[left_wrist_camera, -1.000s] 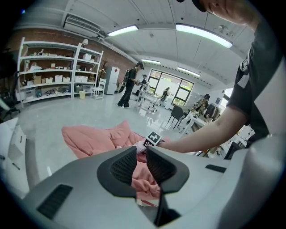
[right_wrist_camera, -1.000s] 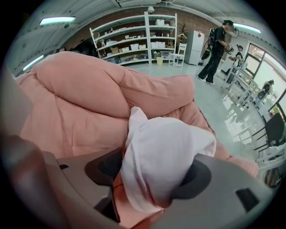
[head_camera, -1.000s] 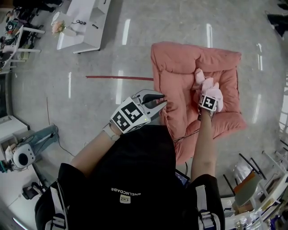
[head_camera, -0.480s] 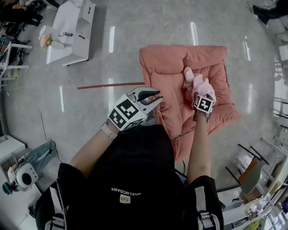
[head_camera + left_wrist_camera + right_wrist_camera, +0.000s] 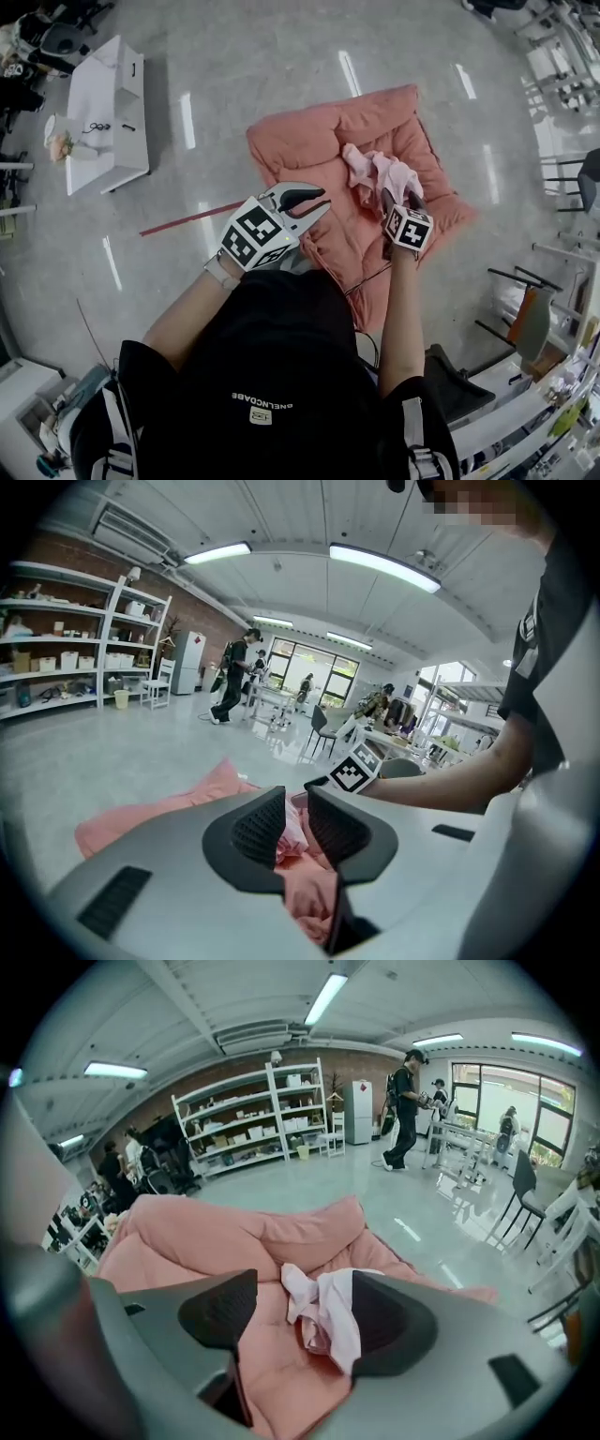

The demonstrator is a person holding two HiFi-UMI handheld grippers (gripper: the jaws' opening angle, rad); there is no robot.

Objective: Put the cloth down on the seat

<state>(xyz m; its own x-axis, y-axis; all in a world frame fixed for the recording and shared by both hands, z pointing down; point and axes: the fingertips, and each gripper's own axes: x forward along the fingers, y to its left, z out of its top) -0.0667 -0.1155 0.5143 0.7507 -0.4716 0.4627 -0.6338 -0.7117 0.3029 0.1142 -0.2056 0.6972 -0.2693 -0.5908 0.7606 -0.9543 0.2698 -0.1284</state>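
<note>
Since the pale pink cloth [image 5: 323,1312] lies bunched on the middle of the salmon cushion seat [image 5: 309,150], just in front of its padded back roll, the put-down reads as essentially done. One fold stands up from the heap and leans against the inner face of one jaw of the right gripper [image 5: 401,199]. The jaws are spread wide with the heap in the gap between them and neither pad pressing it, so I take the cloth as let go, resting on the seat under its own weight. Judgement on handling: thin, limp fabric, very light, no stiffness. It should hold whatever crumple it lands in and not slide on the plush cover. It could cling to the ribbed pad it touches, so a careless retreat risks dragging the fold along. If a regrasp is needed, the raised fold at the top of the bunch is the place, since it gives the pads some thickness without pinching the cushion beneath. Left gripper [image 5: 292,829] hangs by the seat's near left edge, jaws only narrowly parted, nothing caught; the pink seen through the gap is seat and cloth beyond. Seat sits directly on a glossy grey floor [image 5: 234,56], with a white low table [image 5: 108,103] well apart at far left.
</note>
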